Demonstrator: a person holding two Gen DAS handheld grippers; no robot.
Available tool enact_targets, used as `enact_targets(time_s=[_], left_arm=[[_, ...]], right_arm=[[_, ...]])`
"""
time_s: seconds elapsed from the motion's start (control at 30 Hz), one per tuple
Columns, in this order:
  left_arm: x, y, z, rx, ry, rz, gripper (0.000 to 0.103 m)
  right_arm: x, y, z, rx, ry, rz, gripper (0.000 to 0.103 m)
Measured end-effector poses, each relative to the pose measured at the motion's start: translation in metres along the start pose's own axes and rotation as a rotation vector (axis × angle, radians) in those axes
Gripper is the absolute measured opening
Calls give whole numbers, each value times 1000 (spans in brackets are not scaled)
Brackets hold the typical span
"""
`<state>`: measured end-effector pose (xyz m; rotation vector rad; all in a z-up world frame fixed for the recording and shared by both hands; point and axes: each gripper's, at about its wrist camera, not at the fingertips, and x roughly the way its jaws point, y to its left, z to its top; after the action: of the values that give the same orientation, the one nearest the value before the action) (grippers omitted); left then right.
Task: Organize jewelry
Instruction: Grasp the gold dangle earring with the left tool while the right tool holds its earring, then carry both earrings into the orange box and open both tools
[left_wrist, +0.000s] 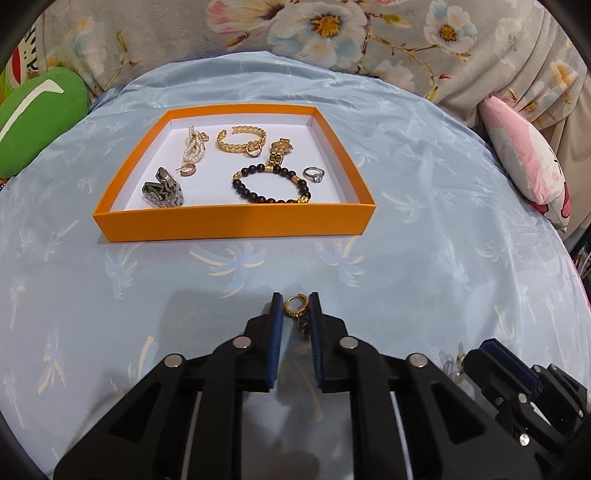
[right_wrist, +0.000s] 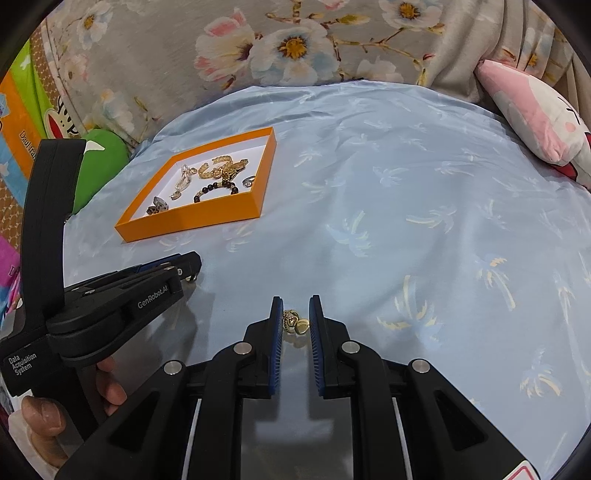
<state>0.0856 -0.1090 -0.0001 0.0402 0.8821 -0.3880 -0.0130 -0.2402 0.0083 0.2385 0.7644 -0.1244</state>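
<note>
The right claw hides most of a small trinket.

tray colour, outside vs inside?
The tray has orange walls outside and a white floor inside. Clearest in the left wrist view.

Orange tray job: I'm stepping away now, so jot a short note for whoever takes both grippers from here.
Left gripper: shut on a small gold hoop earring, low over the blue cloth, short of the orange tray.
Right gripper: closed on a gold charm piece, also near the cloth.
Done: the tray already holds a pearl piece, gold cuff, gold watch, dark bead bracelet, stone ring, silver watch and small hoop.
Left: carry both held pieces into the tray.
</note>
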Motion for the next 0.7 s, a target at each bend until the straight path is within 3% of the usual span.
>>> enact_targets(time_s=[0.4, 0.7], left_arm=[[-14, 7, -1, -6, -21, 11, 13], [-17, 32, 11, -8, -35, 80, 13]], right_arm=[[-1, 15, 7, -23, -12, 25, 13], [11, 48, 41, -87, -47, 59, 13]])
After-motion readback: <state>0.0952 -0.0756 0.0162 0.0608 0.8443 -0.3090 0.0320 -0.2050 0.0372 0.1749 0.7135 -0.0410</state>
